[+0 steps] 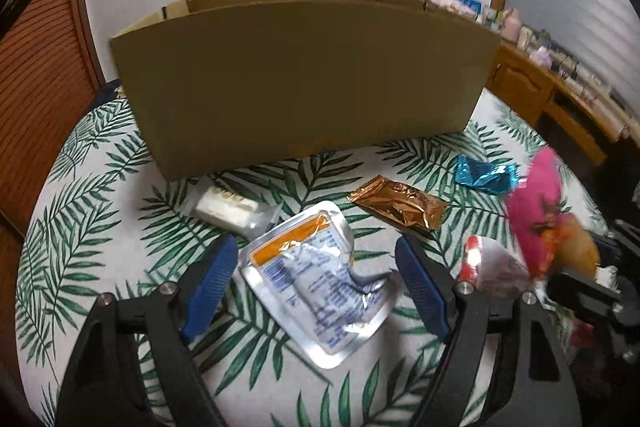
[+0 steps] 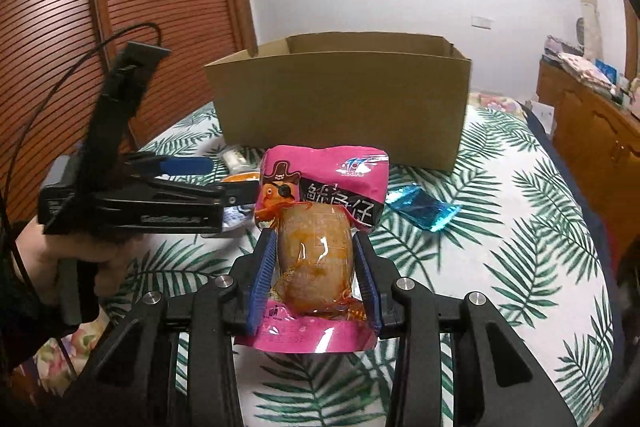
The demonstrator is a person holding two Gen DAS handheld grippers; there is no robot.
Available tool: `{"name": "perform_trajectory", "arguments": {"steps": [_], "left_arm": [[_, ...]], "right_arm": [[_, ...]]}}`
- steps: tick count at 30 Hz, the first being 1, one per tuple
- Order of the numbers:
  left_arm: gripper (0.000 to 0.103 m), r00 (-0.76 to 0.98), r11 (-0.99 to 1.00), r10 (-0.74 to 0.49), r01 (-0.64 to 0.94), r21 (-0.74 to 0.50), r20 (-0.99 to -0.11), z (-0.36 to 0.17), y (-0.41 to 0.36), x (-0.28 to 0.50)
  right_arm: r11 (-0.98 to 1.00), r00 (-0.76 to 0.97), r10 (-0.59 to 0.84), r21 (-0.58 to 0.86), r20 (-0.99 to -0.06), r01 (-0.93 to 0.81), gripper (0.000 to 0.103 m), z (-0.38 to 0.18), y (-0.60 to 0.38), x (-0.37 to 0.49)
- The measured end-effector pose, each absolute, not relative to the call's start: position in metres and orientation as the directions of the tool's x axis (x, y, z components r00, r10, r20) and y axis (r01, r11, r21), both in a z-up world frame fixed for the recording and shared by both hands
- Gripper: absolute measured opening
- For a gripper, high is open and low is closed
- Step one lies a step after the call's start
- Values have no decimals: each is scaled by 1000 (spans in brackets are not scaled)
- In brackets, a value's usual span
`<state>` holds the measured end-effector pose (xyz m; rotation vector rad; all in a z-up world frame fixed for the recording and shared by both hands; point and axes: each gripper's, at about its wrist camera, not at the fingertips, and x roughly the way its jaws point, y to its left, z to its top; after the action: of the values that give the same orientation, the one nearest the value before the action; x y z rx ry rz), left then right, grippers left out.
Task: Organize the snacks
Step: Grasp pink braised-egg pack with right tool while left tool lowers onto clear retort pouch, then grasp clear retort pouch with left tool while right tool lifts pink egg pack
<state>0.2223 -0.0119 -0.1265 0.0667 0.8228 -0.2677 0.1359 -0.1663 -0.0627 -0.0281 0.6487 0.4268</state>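
My right gripper (image 2: 316, 241) is shut on a pink snack packet (image 2: 324, 167), its blue pads pressing the clear bulging lower part, and holds it upright above the table. The packet (image 1: 536, 211) shows blurred at the right of the left wrist view. My left gripper (image 1: 316, 267) stands open over a silver pouch (image 1: 316, 279) with an orange band; the pouch lies flat between the fingers and neither pad touches it. Behind stands an open cardboard box (image 1: 296, 79) (image 2: 340, 99). A hand (image 2: 60, 255) holds the left gripper (image 2: 216, 179) at the left of the right wrist view.
On the palm-leaf tablecloth (image 1: 92, 187) lie a white snack in clear wrap (image 1: 226, 207), a copper wrapper (image 1: 400, 205), a blue wrapper (image 1: 484, 175) (image 2: 424, 207) and a red-and-white packet (image 1: 492, 267). A wooden cabinet (image 2: 592, 131) stands at the right, a slatted wooden door (image 2: 60, 27) at the left.
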Motion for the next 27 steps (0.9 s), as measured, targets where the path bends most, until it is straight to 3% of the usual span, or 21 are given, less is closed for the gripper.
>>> {"name": "perform_trajectory", "arguments": {"steps": [14, 18, 27], "left_arm": [[81, 590, 961, -159, 277, 14, -791, -136, -12, 225], [71, 578, 957, -191, 289, -19, -794, -138, -9, 226], [68, 566, 951, -203, 309, -22, -799, -136, -17, 233]], "right_arm": [[925, 736, 354, 99, -577, -367, 39, -66, -173, 123], [925, 735, 357, 109, -577, -363, 39, -67, -175, 122], [927, 734, 359, 128, -576, -352, 39, -67, -180, 119]]}}
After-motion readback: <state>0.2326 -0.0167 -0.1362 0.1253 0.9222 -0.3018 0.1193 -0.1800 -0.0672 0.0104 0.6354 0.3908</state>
